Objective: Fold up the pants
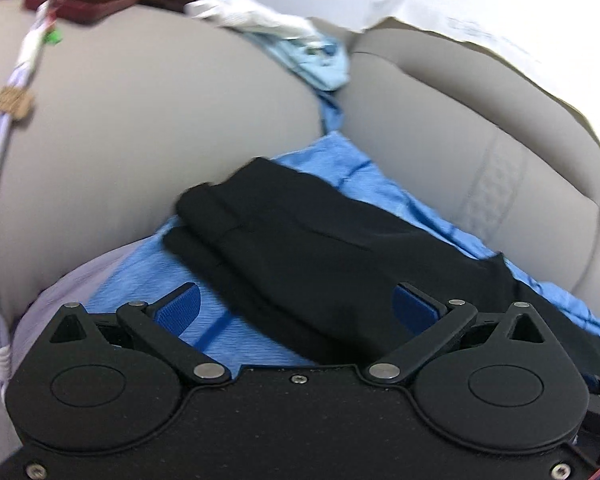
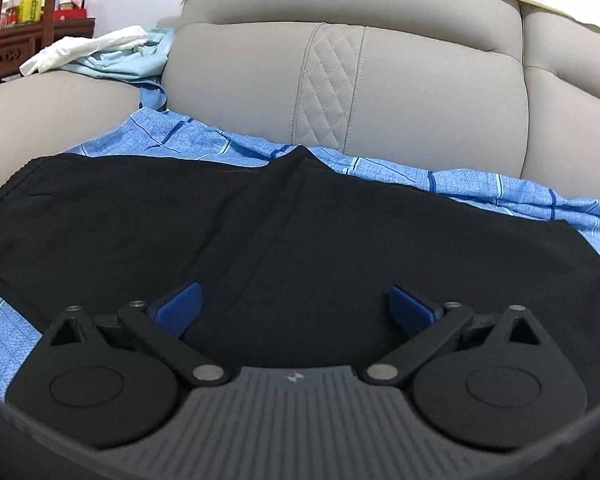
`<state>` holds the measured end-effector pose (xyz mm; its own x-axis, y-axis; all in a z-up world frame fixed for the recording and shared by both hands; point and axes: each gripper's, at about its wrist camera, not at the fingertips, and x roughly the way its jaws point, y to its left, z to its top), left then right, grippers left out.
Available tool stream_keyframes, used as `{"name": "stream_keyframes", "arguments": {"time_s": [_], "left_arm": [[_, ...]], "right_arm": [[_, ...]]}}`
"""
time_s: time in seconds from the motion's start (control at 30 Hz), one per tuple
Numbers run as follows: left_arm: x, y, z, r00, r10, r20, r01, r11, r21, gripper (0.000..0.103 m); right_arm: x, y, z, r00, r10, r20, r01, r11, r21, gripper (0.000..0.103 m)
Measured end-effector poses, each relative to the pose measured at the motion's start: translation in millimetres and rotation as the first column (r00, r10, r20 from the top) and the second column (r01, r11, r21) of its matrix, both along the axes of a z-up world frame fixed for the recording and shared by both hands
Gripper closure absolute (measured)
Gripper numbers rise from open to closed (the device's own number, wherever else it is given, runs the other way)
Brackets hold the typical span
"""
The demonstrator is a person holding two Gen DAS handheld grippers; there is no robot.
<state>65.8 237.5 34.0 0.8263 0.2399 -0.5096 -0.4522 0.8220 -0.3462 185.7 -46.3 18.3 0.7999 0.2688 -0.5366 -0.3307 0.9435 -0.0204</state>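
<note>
Black pants (image 2: 228, 232) flat on blue checked sheet (image 2: 500, 188) over grey sofa (image 2: 420, 92) seat. Already doubled leg over leg, judging by stacked edges in left view; blur there, so not certain.

Long axis: runs left-right across right view, waistband end toward left edge of that picture. In left view, same pants (image 1: 300, 248) run diagonally, away from camera toward upper left.

Left gripper (image 1: 296, 304): blue pads spread wide, holding nothing, low over near end of pants and sheet. Contact with fabric not clear.

Right gripper (image 2: 294, 306): also spread wide, empty, directly above middle of pants, fabric filling gap between fingers.

Both about equally close to cloth. Left sits at one end, right over mid-length, so likely next: pinch an end and carry it along long axis for crosswise fold.

Light clothes (image 2: 112, 54) piled on sofa arm, well apart, no interference.
</note>
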Motion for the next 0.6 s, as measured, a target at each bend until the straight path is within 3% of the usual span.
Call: {"name": "stream_keyframes", "arguments": {"time_s": [0.1,0.2,0.37,0.5,0.6], "left_arm": [[-2.6,16.7,-10.1,0.996,0.086,-0.012,-0.087,0.995,-0.048,0.001],[0.7,34.2,-21.2,0.993,0.120,-0.008,-0.120,0.980,-0.157,0.001],[15.1,46.7,-26.5,0.991,0.129,0.042,-0.117,0.972,-0.206,0.001],[21.7,49.5,-30.3,0.976,0.208,0.070,-0.185,0.952,-0.243,0.001],[30.4,48.2,-32.7,0.973,0.221,0.061,-0.204,0.957,-0.208,0.001]], "right_arm": [[-2.3,0.7,0.0,1.000,-0.002,0.007,0.002,1.000,-0.011,0.000],[-2.4,-0.3,0.0,1.000,-0.001,0.007,0.001,1.000,-0.007,0.000],[-2.4,0.0,-0.1,1.000,0.001,0.010,0.000,1.000,-0.006,0.000],[-2.9,-0.4,-0.2,1.000,0.001,0.011,-0.001,1.000,-0.005,0.000],[-3.0,-0.3,-0.3,1.000,0.001,0.011,-0.001,1.000,-0.005,0.000]]}}
